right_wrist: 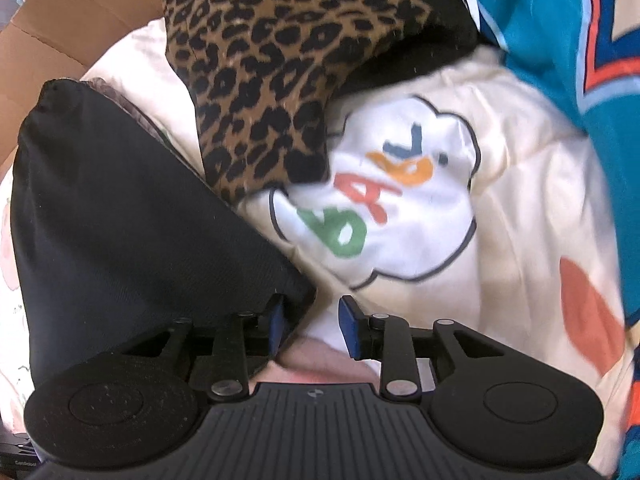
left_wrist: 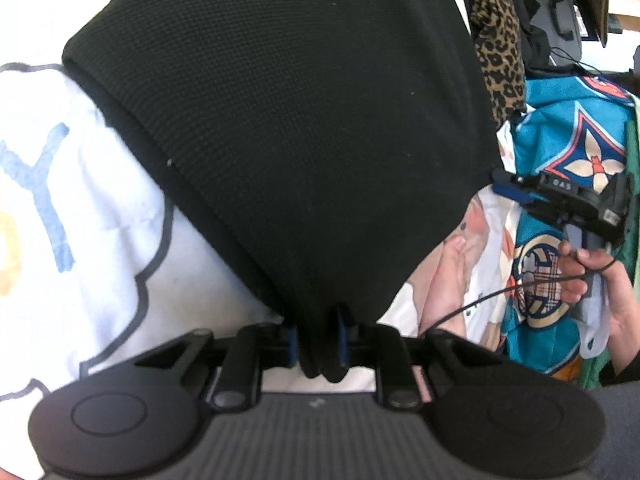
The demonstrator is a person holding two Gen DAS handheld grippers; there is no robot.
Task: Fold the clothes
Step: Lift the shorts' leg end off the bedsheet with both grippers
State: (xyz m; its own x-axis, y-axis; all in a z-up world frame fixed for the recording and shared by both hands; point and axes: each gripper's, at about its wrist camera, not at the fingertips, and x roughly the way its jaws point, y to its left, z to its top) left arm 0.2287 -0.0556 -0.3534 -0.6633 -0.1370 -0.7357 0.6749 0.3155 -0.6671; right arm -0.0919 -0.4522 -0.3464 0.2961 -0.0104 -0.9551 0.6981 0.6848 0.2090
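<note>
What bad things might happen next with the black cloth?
1. Only the left gripper pinches the black cloth; the right gripper is open, so that side may flop and the fold go crooked.
2. The leopard cloth lies against it and might get dragged.

**Count of items, both views**

Garments: 4 kinds seen. 1 black garment (left_wrist: 280,120), 1 leopard-print piece (right_wrist: 272,80), 1 cream top w/ cloud print (right_wrist: 384,208), 1 teal patterned garment (left_wrist: 560,152). Cloud print carried 4 coloured letters, approx; blurred. Grippers: 2, left gripper (left_wrist: 318,340) and right gripper (right_wrist: 314,326), w/ 2 blue pads each. Cardboard box (right_wrist: 60,20): 1. Hands: 1 seen for certain, the person's hand (left_wrist: 588,276), right edge of left-wrist view.
</note>
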